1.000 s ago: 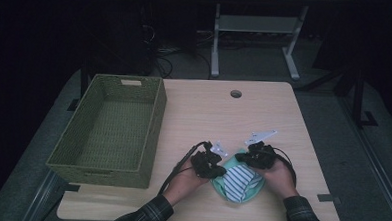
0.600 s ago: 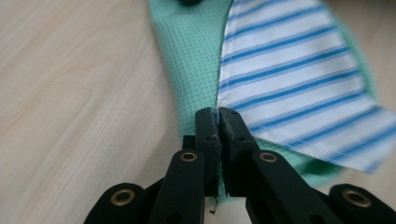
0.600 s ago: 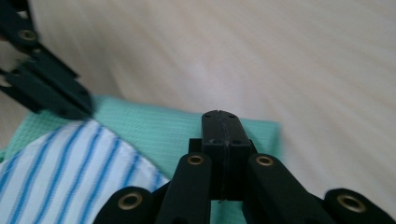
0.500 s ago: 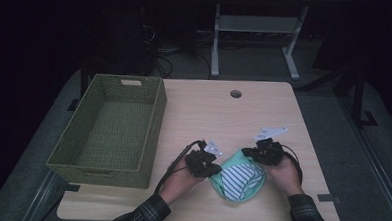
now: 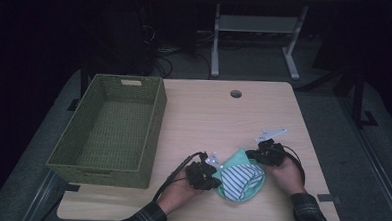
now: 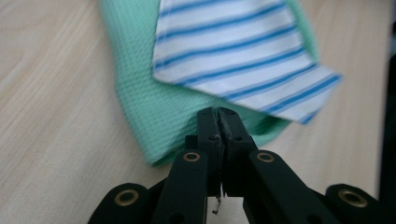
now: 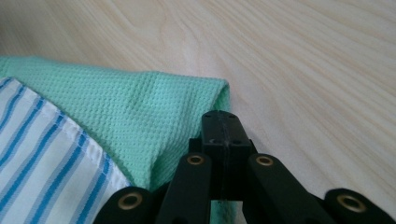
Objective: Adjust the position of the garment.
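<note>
A mint-green waffle cloth (image 5: 238, 157) lies bunched near the table's front edge, with a white cloth with blue stripes (image 5: 240, 177) on top of it. My left gripper (image 5: 215, 180) is at the bundle's left side, jaws pressed together on the green cloth's folded edge (image 6: 154, 112); the striped cloth (image 6: 233, 46) lies just beyond its tips. My right gripper (image 5: 253, 154) is at the bundle's far right corner, shut on the green cloth (image 7: 140, 107), which runs between its jaws. The striped cloth's hem (image 7: 42, 154) lies left of those jaws.
A woven green basket (image 5: 156, 124), with nothing in it, stands on the left of the wooden table (image 5: 218, 116). A round cable hole (image 5: 236, 93) is near the table's far edge. A white metal stand (image 5: 252, 28) is on the floor behind.
My right gripper has shifted a little to the right with the green cloth's corner. The left gripper has stayed about where it was at the bundle's left side.
</note>
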Action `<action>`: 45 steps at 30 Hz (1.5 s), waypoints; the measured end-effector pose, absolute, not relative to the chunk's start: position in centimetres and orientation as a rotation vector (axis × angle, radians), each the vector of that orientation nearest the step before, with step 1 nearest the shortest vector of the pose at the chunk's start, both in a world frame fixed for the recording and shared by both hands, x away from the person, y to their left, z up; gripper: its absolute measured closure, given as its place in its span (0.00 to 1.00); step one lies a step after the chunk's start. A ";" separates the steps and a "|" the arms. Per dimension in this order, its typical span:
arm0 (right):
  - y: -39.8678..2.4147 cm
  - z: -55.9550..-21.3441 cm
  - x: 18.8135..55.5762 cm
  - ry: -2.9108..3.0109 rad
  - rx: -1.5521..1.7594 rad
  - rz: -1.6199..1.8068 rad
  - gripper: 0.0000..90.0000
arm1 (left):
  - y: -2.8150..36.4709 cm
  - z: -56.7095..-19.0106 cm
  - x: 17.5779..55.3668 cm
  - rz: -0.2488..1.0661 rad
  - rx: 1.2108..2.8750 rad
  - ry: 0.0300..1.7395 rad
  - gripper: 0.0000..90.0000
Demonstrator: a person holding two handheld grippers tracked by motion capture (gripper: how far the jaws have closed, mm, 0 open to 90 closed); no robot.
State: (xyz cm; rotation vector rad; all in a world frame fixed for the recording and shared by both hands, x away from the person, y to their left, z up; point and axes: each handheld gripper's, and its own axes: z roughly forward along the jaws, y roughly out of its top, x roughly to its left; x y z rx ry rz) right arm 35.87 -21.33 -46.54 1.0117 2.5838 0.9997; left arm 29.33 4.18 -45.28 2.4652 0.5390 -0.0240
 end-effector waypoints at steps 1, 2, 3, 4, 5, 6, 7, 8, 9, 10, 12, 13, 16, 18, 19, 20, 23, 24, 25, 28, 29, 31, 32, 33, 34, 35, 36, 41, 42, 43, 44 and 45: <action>-21.4 -46.5 35.8 2.585 1.019 1.001 1.00 | 4.2 -45.3 29.4 -0.019 2.461 0.546 0.99; -21.4 -46.5 35.8 2.586 1.021 1.000 1.00 | 4.3 -45.2 29.5 0.002 2.468 0.547 0.99; -21.5 -46.5 35.7 2.589 1.023 0.998 1.00 | 4.4 -45.3 29.7 0.018 2.472 0.546 0.99; -21.6 -46.5 35.6 2.590 1.023 0.998 1.00 | 4.6 -45.2 29.9 0.025 2.485 0.540 0.99; -21.6 -46.5 35.5 2.592 1.026 0.996 1.00 | 4.7 -45.2 30.1 0.033 2.476 0.554 0.99; -21.7 -46.5 35.4 2.599 1.015 0.988 1.00 | 4.8 -45.2 30.3 0.043 2.480 0.559 0.99; -21.8 -46.4 35.2 2.603 1.018 0.985 1.00 | 4.9 -45.2 30.5 0.054 2.478 0.567 0.99; -21.8 -46.4 35.1 2.605 1.011 0.981 1.00 | 5.1 -45.1 30.8 0.061 2.487 0.571 0.99; -21.8 -46.4 34.9 2.608 1.008 0.984 1.00 | 5.2 -45.1 31.1 0.072 2.476 0.587 0.99; -21.8 -46.4 34.7 2.610 1.010 0.979 1.00 | 5.3 -45.1 31.5 0.079 2.482 0.592 0.99; -21.7 -46.3 34.3 2.615 1.009 0.978 1.00 | 5.5 -45.0 32.3 0.094 2.482 0.611 0.99; -21.7 -46.3 34.1 2.620 1.002 0.976 1.00 | 5.5 -45.0 32.7 0.109 2.487 0.617 0.99; -21.5 -46.3 33.6 2.629 0.986 0.967 1.00 | 5.7 -45.1 34.0 0.126 2.481 0.651 0.99; -21.3 -46.3 33.3 2.636 0.987 0.971 1.00 | 5.7 -45.2 34.8 0.132 2.478 0.668 0.99; -21.3 -46.3 33.2 2.637 0.980 0.969 1.00 | 5.7 -45.2 35.2 0.134 2.475 0.678 0.99; -21.3 -46.2 33.0 2.644 0.979 0.970 1.00 | 5.7 -45.2 35.7 0.136 2.471 0.689 0.99; -21.3 -46.3 32.4 2.656 0.969 0.987 1.00 | 5.7 -45.2 36.9 0.136 2.460 0.709 1.00; -21.3 -46.3 32.2 2.660 0.970 0.992 1.00 | 5.7 -45.3 37.3 0.133 2.456 0.716 0.99; -21.2 -46.3 32.0 2.663 0.969 0.996 1.00 | 5.7 -45.3 37.6 0.137 2.457 0.708 1.00; -21.0 -46.3 31.4 2.677 0.956 1.002 1.00 | 5.4 -45.3 38.4 0.136 2.453 0.712 1.00; -21.0 -46.3 31.3 2.684 0.946 1.003 1.00 | 5.3 -45.3 38.7 0.135 2.451 0.715 1.00; -20.8 -46.3 31.0 2.692 0.939 1.004 1.00 | 5.0 -45.4 39.1 0.135 2.437 0.726 1.00; -20.6 -46.3 30.8 2.695 0.931 1.012 1.00 | 4.9 -45.4 39.3 0.136 2.440 0.724 1.00; -20.5 -46.3 30.7 2.702 0.920 1.013 1.00 | 4.8 -45.4 39.5 0.139 2.438 0.728 1.00; -20.3 -46.3 30.5 2.706 0.915 1.015 1.00 | 4.8 -45.5 39.7 0.136 2.431 0.731 1.00; -20.1 -46.3 30.3 2.714 0.907 1.014 1.00 | 4.7 -45.5 39.9 0.133 2.425 0.735 1.00; -20.0 -46.3 30.2 2.718 0.896 1.016 1.00 | 4.6 -45.5 40.1 0.129 2.424 0.738 1.00; -19.0 -46.3 29.5 2.744 0.859 1.034 1.00 | 4.1 -45.5 40.8 0.128 2.422 0.728 1.00; -18.9 -46.3 29.5 2.750 0.847 1.037 1.00 | 4.0 -45.6 40.8 0.133 2.417 0.727 1.00; -18.8 -46.3 29.4 2.754 0.843 1.042 1.00 | 3.9 -45.6 40.9 0.133 2.417 0.728 1.00; -18.6 -46.3 29.3 2.759 0.841 1.043 1.00 | 3.9 -45.6 41.0 0.130 2.409 0.729 1.00; -18.5 -46.3 29.3 2.760 0.833 1.043 1.00 | 3.8 -45.6 41.1 0.130 2.411 0.727 1.00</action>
